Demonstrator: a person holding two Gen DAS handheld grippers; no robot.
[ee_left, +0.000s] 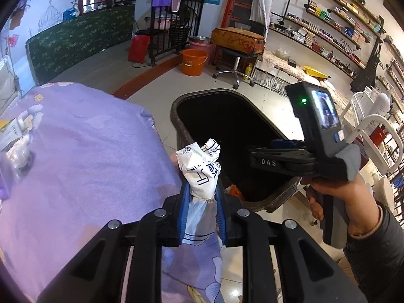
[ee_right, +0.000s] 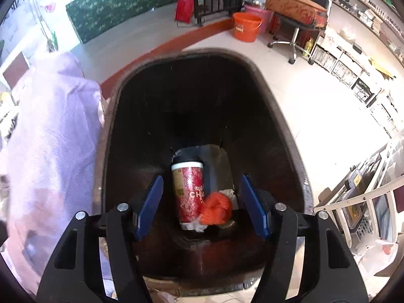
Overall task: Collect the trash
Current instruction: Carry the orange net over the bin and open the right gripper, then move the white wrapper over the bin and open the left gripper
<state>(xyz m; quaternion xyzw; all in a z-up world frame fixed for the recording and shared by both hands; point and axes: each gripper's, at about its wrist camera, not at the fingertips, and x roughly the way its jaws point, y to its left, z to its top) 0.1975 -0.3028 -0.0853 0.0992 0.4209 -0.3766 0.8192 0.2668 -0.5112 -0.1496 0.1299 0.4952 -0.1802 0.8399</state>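
Your left tongs (ee_left: 200, 197) sit nearest the left wrist camera, pinched narrow on a crumpled white wrapper (ee_left: 202, 174) with dark blue print; its bunched top sticks up past the blue pads and its tail hangs down between the black arms. To the left spreads a lilac-covered counter (ee_left: 83, 146), with a few pieces of litter (ee_left: 17, 136) near its far left edge. Just beyond the wrapper, on the tiled floor, stands the dark trash bin (ee_left: 176, 118), its mouth open. To the right, your right hand (ee_left: 346, 197) grips the handle of the other tool, whose head reaches over the bin's near right rim.

From the right wrist camera, your right tongs (ee_right: 202, 207) stand wide, nothing between the blue pads, poised over the trash bin (ee_right: 108, 131). Far down on the bin's bottom lies a red paper cup (ee_right: 188, 194) with a white rim and black lid, and touching its right side is an orange crumpled scrap (ee_right: 217, 208). The lilac cloth (ee_right: 50, 151) hangs along the bin's left side. An orange bucket (ee_right: 246, 29) stands far across the floor.
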